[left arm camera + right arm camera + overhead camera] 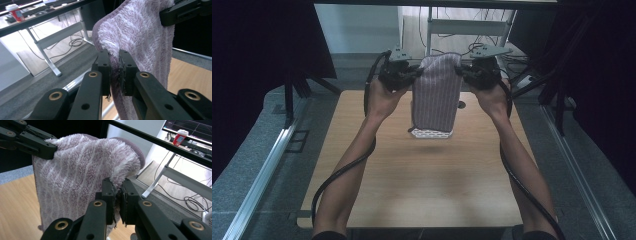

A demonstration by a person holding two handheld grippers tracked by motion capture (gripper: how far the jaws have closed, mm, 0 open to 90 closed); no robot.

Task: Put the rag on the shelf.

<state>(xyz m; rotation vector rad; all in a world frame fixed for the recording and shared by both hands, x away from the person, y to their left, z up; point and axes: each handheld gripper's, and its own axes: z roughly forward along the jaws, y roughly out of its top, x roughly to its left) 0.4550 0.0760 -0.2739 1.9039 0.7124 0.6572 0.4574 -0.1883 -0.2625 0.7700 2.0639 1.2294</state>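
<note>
A pale wooden table (pixel 412 190) lies below a fluffy, purple-striped towel (pixel 438 92) hanging above its far half (lower edge folded under). Left tool (pixel 416 73) and right tool (pixel 460 72) each pinch an upper corner.

Fluffy lilac-and-white striped terry towel (pixel 437 92) hangs lifted above far middle of light wooden table (pixel 412 170), stripes running vertically. Top corners pinched left and right; top edge bunched, sagging between. Lower hem over white patterned piece (pixel 432 133) at its foot.
</note>
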